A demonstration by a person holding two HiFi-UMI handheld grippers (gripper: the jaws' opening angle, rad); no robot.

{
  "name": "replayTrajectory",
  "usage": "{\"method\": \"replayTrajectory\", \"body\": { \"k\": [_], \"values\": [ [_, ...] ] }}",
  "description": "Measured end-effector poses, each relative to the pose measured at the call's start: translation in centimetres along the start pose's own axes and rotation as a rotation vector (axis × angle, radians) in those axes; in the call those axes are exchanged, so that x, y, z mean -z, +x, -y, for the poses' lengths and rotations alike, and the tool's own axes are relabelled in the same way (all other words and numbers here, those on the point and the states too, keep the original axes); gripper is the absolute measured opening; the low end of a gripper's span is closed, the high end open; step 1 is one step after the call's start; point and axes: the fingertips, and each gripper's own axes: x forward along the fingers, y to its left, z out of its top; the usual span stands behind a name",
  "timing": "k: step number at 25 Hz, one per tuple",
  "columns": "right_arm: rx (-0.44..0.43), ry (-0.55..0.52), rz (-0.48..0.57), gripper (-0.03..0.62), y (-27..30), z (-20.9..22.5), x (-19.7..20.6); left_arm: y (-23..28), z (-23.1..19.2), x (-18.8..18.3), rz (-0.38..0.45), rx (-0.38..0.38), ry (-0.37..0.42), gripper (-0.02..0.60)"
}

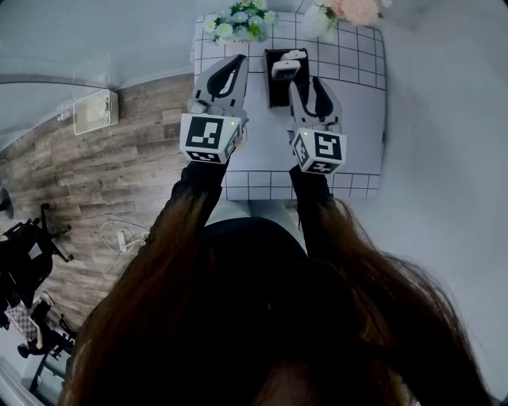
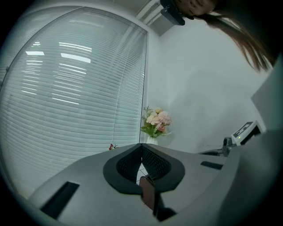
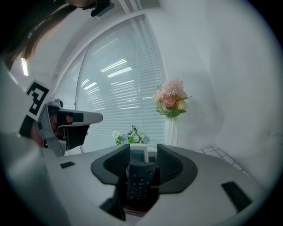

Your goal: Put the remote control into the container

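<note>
Right gripper clamps one black remote over the single container, which holds one white remote. Left gripper is pinched narrow and empty. Two flower bunches sit at the table's edge: blue at 11 o'clock, pink at 1.

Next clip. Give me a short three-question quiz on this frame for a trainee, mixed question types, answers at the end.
1. True or false: the left gripper has a remote between its jaws.
2. What stands between the jaws of the right gripper? A) a dark remote control with buttons B) a cup C) nothing
3. Fill in: the flowers in the tall white vase are ____.
Key: 1 false, its jaws meet with nothing between them. 2 A. 3 pink.
</note>
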Motion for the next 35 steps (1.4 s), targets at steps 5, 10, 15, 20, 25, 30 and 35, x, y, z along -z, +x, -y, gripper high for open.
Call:
{"method": "replayTrajectory", "body": {
  "k": [5,10,15,20,25,30,35],
  "values": [
    [0.007,-0.022,0.108,0.073,-0.8,0.5,-3.3,-0.4,0.2,-1.0,0.016,-0.003,0.007,0.009],
    [0.030,-0.041,0.157,0.018,-1.8,0.8,-5.2,-1.0,0.1,-1.9,0.032,-0.005,0.017,0.008],
    [0.031,-0.052,0.189,0.018,-2.7,0.4,-7.0,-1.8,-0.2,-3.0,0.050,-0.012,0.031,0.009],
    [0.031,-0.073,0.226,0.018,-3.9,-0.3,-9.2,-3.2,-0.3,-4.3,0.074,-0.014,0.049,0.009],
    [0.029,-0.098,0.251,0.017,-5.9,-1.3,-10.6,-5.3,-0.2,-5.3,0.093,-0.020,0.067,0.009],
    [0.026,-0.111,0.268,0.018,-7.9,-1.9,-11.8,-7.1,-0.1,-6.5,0.113,-0.023,0.085,0.008],
    [0.021,-0.112,0.265,0.017,-9.2,-2.6,-12.4,-8.9,-0.3,-6.9,0.113,-0.021,0.103,0.008]
  ]
}}
